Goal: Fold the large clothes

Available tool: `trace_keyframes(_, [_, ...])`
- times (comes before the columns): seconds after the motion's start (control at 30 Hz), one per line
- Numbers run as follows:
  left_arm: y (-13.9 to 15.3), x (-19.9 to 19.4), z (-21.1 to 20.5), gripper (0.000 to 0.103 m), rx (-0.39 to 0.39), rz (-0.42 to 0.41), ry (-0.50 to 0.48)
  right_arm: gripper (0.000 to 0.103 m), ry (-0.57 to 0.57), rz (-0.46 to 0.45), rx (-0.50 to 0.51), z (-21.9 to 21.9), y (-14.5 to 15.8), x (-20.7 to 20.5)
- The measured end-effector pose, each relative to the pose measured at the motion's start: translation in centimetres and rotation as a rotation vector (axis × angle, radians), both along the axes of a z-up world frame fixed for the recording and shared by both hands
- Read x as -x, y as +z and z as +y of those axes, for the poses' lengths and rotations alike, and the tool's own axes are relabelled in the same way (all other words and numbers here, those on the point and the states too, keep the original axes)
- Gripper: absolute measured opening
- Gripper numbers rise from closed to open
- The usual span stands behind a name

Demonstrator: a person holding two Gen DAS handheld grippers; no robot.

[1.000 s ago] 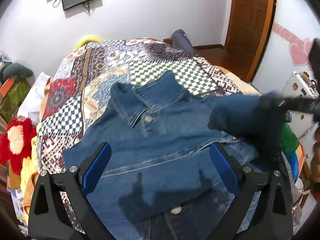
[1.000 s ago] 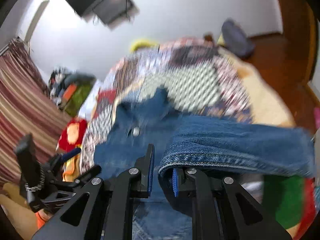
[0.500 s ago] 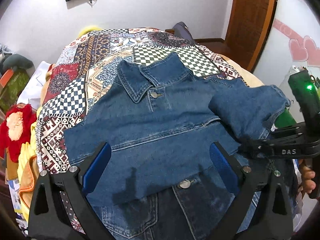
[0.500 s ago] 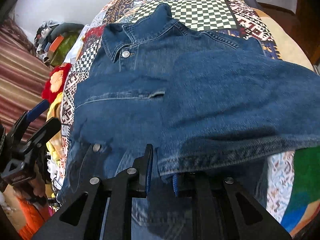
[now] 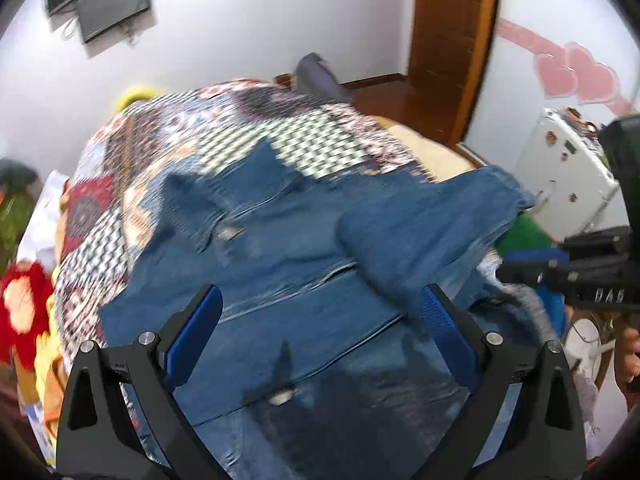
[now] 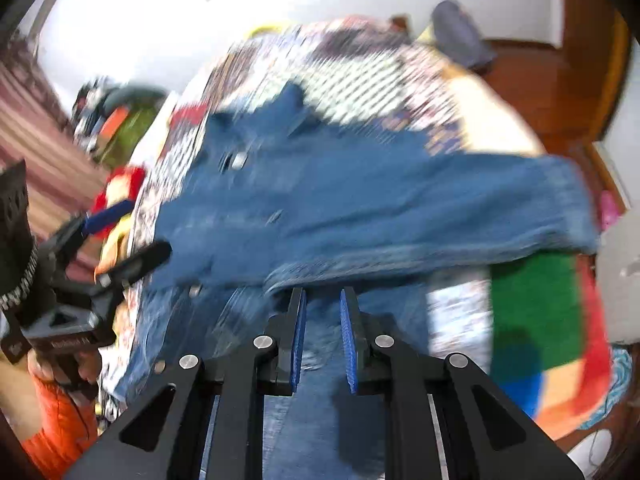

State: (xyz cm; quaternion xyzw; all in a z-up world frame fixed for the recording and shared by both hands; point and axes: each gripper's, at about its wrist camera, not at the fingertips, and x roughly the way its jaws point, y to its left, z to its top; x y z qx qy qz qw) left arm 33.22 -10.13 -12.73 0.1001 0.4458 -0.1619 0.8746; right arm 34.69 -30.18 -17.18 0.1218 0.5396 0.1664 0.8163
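**Sleeve Lies Across Denim Jacket, Both Grippers Empty**

The right gripper (image 6: 323,308) has a narrow gap between its blue pads, nothing clamped, just below the sleeve's (image 6: 440,216) hem. The left gripper (image 5: 320,332) is spread wide above the denim jacket (image 5: 280,280), which lies front-up on the patchwork bedspread (image 5: 192,140), sleeve folded over its chest.
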Motion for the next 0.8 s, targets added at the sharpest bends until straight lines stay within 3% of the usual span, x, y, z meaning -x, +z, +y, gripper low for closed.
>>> trace_keyframes(0.13, [-0.3,-1.3,-4.5,0.100,-0.012,0.032,-0.104,0.013,-0.096,-0.084,0.041,-4.3,2.4,0.9])
trace_keyframes(0.3, [-2.6,-3.2,-10.4,0.100,-0.051,0.122,-0.217,0.013,-0.202,-0.131,0.145,-9.2,3.5,2.2])
trace_keyframes(0.53, [-8.6,-4.6,-18.3,0.100,-0.154,0.270,-0.352,0.013,-0.310,-0.073,0.118,-14.4,1.6,3.0])
trace_keyframes(0.67, [-11.3,-4.9,-20.4,0.100,-0.278,0.215,-0.351,0.013,-0.362,-0.023,0.054,-16.1,-0.5,3.7])
trace_keyframes(0.7, [-11.5,-4.9,-20.5,0.093,-0.295,0.181,-0.348,0.013,-0.368,-0.016,0.043,-16.3,-0.9,3.9])
trace_keyframes(0.73, [-11.4,-4.8,-20.7,0.078,-0.321,0.106,-0.340,0.013,-0.375,0.000,0.028,-16.6,-1.5,4.1])
trace_keyframes(0.8, [-11.0,-4.8,-20.6,0.060,-0.328,0.060,-0.328,0.013,-0.380,0.023,0.015,-16.4,-2.5,4.0])
